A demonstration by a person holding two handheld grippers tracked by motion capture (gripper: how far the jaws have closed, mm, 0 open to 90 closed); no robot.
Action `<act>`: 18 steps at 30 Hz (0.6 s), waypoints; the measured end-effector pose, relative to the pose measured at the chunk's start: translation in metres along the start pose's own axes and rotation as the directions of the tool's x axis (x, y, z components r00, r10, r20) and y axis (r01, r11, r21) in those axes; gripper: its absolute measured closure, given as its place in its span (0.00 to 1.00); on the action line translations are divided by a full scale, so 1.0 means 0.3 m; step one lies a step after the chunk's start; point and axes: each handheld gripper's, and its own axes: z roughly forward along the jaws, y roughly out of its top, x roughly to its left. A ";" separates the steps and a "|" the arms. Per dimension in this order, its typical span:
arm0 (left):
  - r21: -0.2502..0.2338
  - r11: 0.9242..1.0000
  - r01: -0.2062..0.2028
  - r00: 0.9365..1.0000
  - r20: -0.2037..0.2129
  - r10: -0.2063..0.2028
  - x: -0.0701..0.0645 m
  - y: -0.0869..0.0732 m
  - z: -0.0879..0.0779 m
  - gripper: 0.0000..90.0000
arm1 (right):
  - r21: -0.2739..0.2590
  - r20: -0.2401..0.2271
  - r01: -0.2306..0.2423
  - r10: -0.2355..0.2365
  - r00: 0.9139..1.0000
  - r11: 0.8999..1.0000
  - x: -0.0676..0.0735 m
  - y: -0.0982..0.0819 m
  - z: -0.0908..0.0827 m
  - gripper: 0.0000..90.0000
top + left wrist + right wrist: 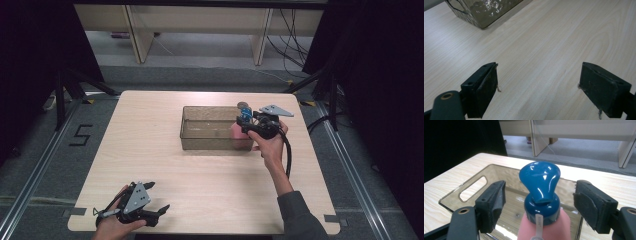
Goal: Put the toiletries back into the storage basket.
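A pink bottle [239,134] with a blue pump top [540,187] stands upright at the right end of a clear smoky plastic bin [182,127], apparently inside it. My right gripper [247,122] hovers at the pump, its jaws open on either side of the blue top [245,114] with a gap on both sides. In the right gripper view the pads [491,205] do not touch the pump. My left gripper [159,196] rests low at the table's front left, open, with nothing between its jaws [539,75] but bare wood.
The bin [461,192] has a handle cutout in its far end wall and sits mid-table; its corner [486,12] lies well ahead of the left gripper. The light wooden table [150,150] has rounded corners. Beyond it are grey floor, white furniture legs and cables.
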 end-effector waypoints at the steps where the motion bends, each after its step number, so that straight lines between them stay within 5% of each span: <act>1: -0.002 1.000 0.003 1.000 0.003 -0.003 -0.001 0.000 0.000 0.16 | -0.003 0.001 -0.002 0.002 1.000 1.000 -0.001 0.000 0.000 0.28; 7: 0.003 1.000 -0.010 1.000 -0.003 0.010 0.001 0.002 -0.004 0.16 | 0.007 0.007 -0.031 0.031 1.000 1.000 0.010 0.000 -0.020 0.28; 10: -0.005 1.000 -0.003 1.000 0.003 0.003 0.000 0.003 -0.003 0.16 | 0.009 0.015 0.004 -0.004 1.000 1.000 0.003 0.001 -0.029 0.27; 11: -0.004 1.000 -0.002 1.000 0.001 0.002 -0.001 0.002 -0.004 0.16 | 0.003 0.004 -0.033 0.033 0.999 0.999 0.010 -0.001 -0.030 0.27; 16: 0.003 1.000 -0.013 1.000 -0.003 0.013 0.004 0.003 -0.006 0.16 | -0.003 0.007 0.001 -0.001 1.000 1.000 0.003 -0.005 -0.042 0.27; 18: -0.012 1.000 0.005 1.000 0.004 -0.005 -0.002 0.002 -0.003 0.16 | 0.006 0.000 -0.038 0.038 0.999 0.999 0.013 -0.008 -0.047 0.27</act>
